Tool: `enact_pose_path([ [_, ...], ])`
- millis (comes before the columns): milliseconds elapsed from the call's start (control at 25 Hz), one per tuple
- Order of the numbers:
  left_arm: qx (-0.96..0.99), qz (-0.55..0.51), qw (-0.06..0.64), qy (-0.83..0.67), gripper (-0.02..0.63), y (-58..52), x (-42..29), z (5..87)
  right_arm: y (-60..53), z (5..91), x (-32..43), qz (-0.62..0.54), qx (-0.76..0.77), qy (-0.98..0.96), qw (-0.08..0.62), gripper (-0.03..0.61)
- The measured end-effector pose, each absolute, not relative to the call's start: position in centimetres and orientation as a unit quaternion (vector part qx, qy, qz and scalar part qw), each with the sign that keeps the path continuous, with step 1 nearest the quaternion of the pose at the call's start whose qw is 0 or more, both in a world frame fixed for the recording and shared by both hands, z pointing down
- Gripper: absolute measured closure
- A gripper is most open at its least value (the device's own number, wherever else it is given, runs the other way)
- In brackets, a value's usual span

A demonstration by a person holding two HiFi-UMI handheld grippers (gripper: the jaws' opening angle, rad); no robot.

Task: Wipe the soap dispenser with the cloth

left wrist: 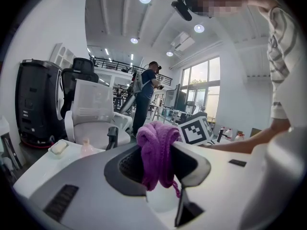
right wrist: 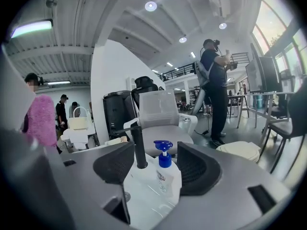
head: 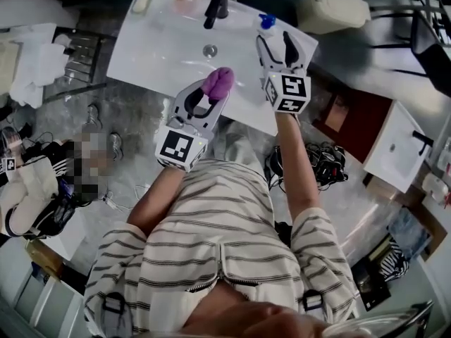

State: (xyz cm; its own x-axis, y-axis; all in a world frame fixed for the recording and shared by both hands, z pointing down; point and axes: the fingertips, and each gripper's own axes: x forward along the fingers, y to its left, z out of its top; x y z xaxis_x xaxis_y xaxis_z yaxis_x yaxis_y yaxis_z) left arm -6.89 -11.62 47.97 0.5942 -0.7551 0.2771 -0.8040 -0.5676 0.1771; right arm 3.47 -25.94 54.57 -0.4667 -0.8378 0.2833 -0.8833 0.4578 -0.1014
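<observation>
A clear soap dispenser [head: 266,22] with a blue pump stands at the back right corner of the white sink [head: 162,41]. In the right gripper view the dispenser [right wrist: 165,174] shows a little beyond the two pads, beside the black faucet [right wrist: 139,147]. My right gripper [head: 276,44] hangs just short of the dispenser, its jaws open and empty. My left gripper [head: 215,94] is over the sink's front edge, shut on a bunched purple cloth [head: 218,83]. In the left gripper view the cloth [left wrist: 157,150] hangs down between the pads.
On the sink's back rim are a soap bar [head: 142,0], a small pink bottle [head: 184,2] and the faucet [head: 217,5]. A cream lidded bin [head: 331,5] is beyond the sink's right end, a second small basin [head: 394,146] to the right. A white office chair [right wrist: 160,111] and standing people are behind.
</observation>
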Motion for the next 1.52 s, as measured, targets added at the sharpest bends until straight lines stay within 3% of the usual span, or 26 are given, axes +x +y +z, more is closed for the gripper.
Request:
enact_pose_path([
  [440, 0.872, 0.076, 0.107, -0.472, 0.484, -11.0, -6.9, 43.7, -18.5, 46.3, 3.2, 0.106, 0.489, -0.865, 0.044, 0.417],
  [600, 0.872, 0.069, 0.089, -0.477, 0.489, -10.7, -6.6, 42.0, -16.2, 43.2, 3.4, 0.096, 0.497, -0.862, 0.026, 0.494],
  [680, 0.873, 0.066, 0.081, -0.477, 0.489, -10.4, -6.3, 41.4, -15.2, 42.0, 3.8, 0.092, 0.506, -0.857, 0.017, 0.575],
  [1520, 0.876, 0.052, 0.044, -0.477, 0.491, -10.6, -4.2, 40.1, -10.9, 37.9, 5.7, 0.056, 0.524, -0.850, -0.006, 0.578],
])
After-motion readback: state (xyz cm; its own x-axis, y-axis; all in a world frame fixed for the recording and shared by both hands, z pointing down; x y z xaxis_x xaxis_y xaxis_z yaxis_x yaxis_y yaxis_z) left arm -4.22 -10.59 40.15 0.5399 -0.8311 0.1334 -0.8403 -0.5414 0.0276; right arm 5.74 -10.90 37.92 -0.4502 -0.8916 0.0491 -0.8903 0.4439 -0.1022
